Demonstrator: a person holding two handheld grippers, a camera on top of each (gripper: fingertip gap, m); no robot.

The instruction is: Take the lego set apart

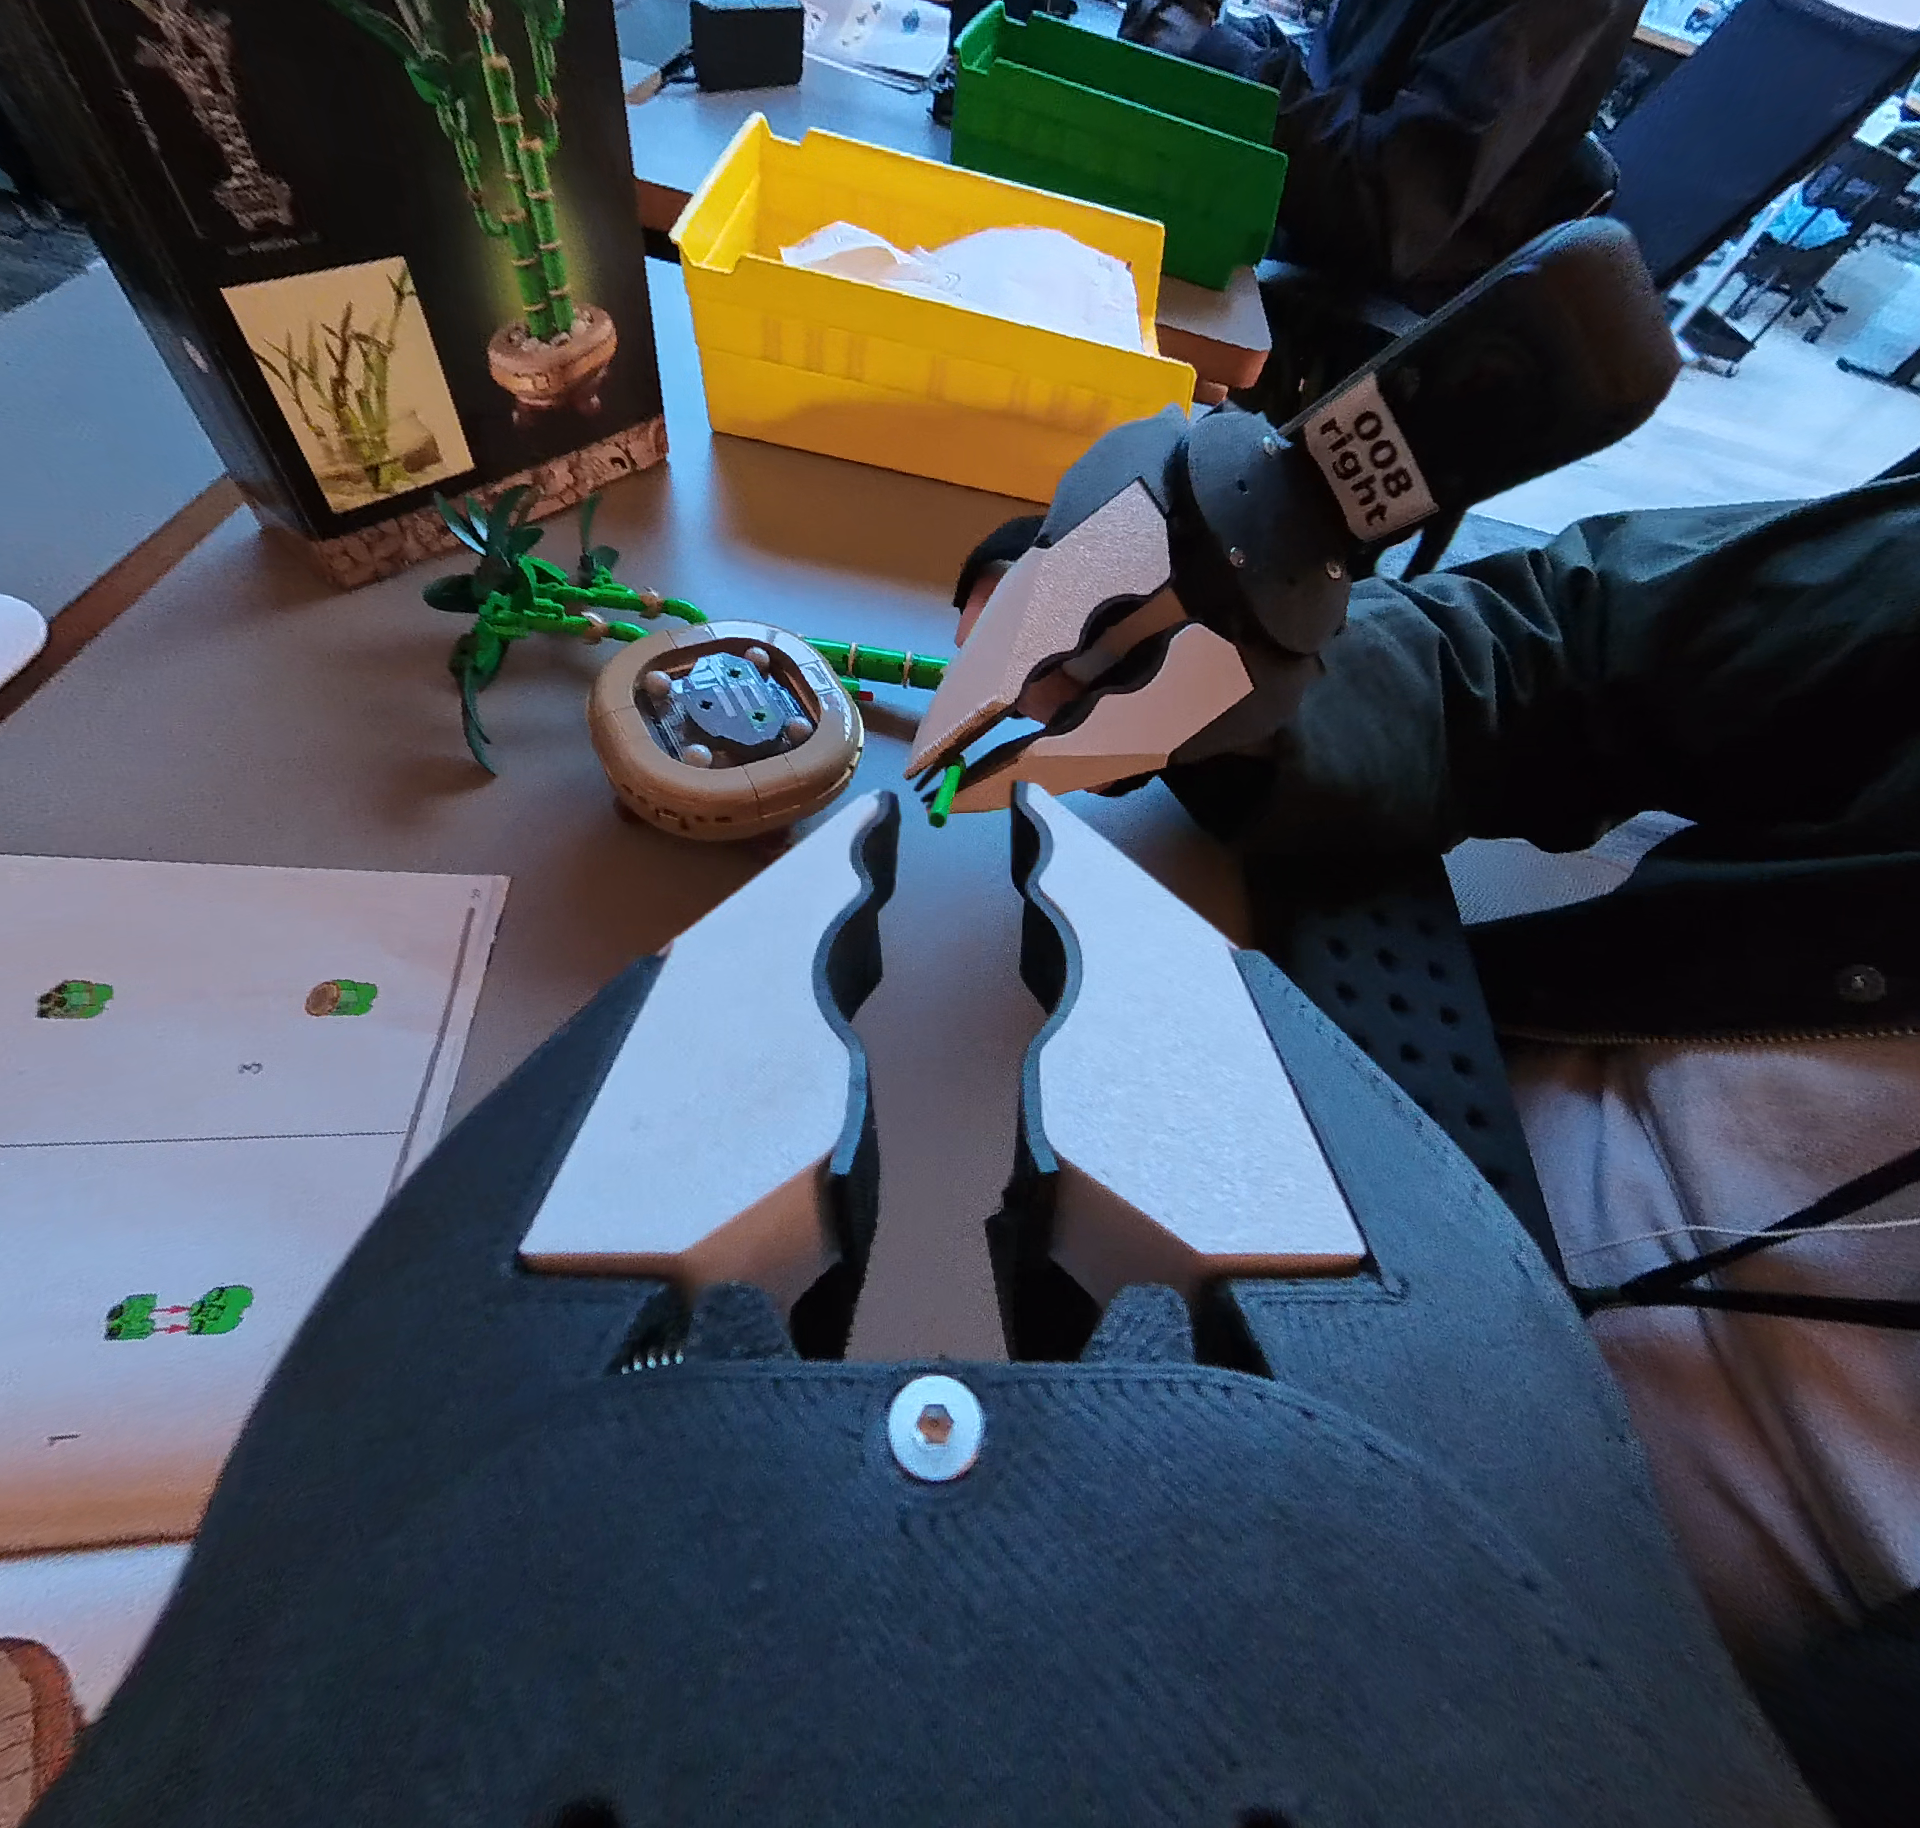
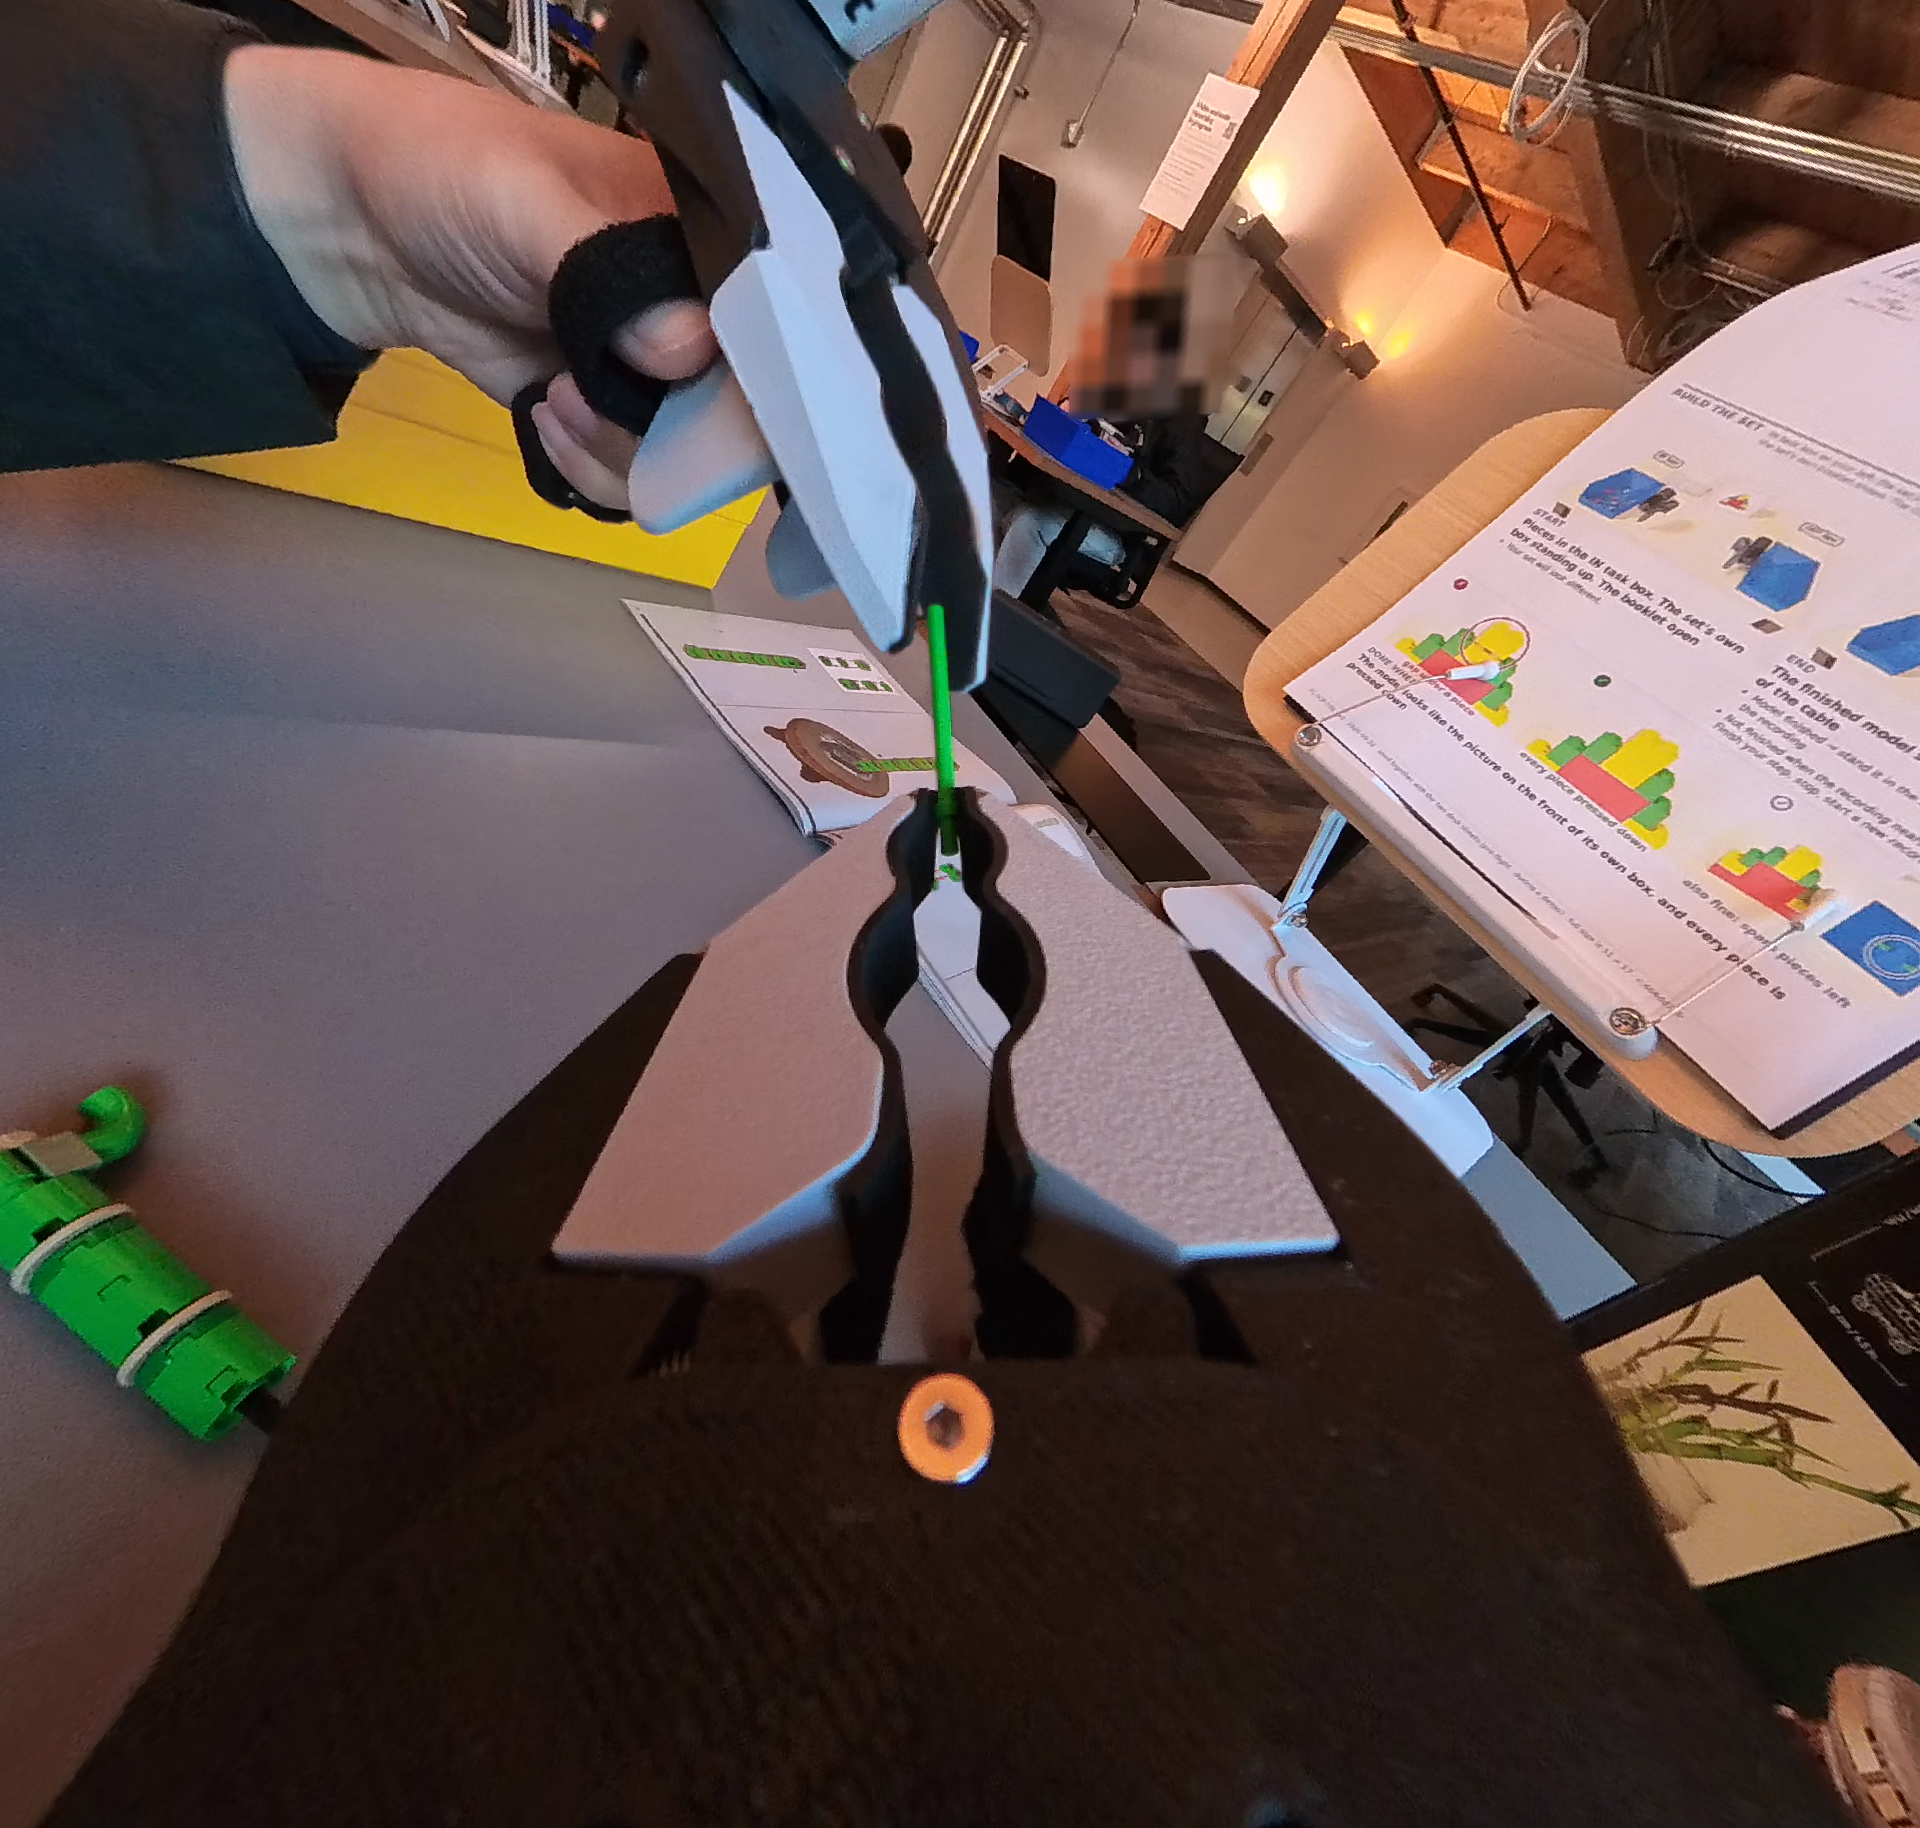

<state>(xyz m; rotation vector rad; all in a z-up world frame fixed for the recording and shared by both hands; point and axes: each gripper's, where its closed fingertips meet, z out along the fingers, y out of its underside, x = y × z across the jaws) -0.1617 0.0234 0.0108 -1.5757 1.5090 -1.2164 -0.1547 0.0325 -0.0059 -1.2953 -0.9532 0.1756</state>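
My right gripper (image 2: pixel 948 820) is shut on a thin green rod (image 2: pixel 941 708) and holds it above the table. It also shows in the left wrist view (image 1: pixel 951 776), with the rod (image 1: pixel 940 804) sticking out of its tips. My left gripper (image 1: pixel 954 810) is open, its fingertips on either side of the rod's free end; in the right wrist view it (image 2: pixel 935 651) comes down from above. The tan lego pot base (image 1: pixel 727 729) sits on the table just left of both grippers. Green bamboo stalks (image 1: pixel 540 604) lie behind it, and one stalk piece (image 2: pixel 104 1259) lies at the left.
The set's black box (image 1: pixel 343 220) stands at the back left. A yellow bin (image 1: pixel 935 344) holding white bags and a green bin (image 1: pixel 1112 137) are behind. An open instruction booklet (image 1: pixel 208 1103) lies at the left. An instruction board on a stand (image 2: pixel 1662 739) is beyond the table edge. My left and right fingertips are right by each other. The tan lego pot base (image 1: pixel 727 729) is about 15 centimetres from my right fingertips. The stalk piece (image 2: pixel 104 1259) sits 15 centimetres or so from the ends of my right fingers.
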